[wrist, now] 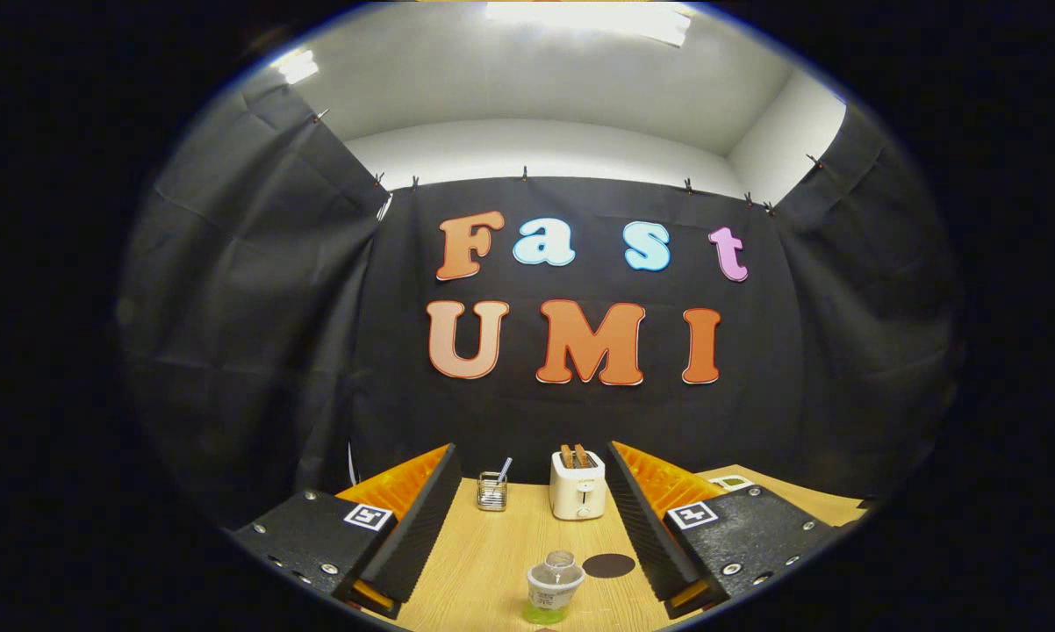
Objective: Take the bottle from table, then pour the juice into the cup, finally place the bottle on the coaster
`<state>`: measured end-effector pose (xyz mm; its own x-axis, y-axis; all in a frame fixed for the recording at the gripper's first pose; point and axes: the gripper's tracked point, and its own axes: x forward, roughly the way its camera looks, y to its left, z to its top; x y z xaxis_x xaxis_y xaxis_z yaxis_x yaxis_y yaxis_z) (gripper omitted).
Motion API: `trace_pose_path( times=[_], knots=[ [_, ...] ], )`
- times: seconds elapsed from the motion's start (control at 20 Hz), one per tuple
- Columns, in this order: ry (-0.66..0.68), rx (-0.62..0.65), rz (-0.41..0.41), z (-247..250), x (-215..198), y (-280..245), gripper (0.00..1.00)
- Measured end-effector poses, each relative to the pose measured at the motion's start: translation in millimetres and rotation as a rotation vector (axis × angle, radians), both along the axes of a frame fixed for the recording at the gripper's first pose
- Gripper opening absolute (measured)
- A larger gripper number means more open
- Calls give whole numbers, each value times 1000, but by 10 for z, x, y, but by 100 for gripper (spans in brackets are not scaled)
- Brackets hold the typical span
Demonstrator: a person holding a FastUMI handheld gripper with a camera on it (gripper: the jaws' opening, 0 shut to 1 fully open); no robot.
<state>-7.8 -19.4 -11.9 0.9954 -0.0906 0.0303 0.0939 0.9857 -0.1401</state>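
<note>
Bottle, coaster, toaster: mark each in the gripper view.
bottle (554,590): gripper view, on its clear shoulder, between the open jaws.
coaster (608,565): gripper view, centre of the dark disc.
toaster (577,488): gripper view, its white front.

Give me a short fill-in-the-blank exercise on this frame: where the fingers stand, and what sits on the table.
1. The gripper has its fingers ____, with nothing held between them.
2. The bottle stands on the wooden table just ____ of the fingers.
3. The dark round coaster lies ____ the bottle, bare.
4. Two slices of bread stick out of the white ____ beyond the fingers.

Missing words: open; ahead; beside; toaster
</note>
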Motion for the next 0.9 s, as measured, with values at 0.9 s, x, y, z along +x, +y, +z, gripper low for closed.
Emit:
trace_pose_path(
  times=[0.9],
  knots=[
    [223, -1, -119, -2019, 249, -466, 98]
  ],
)
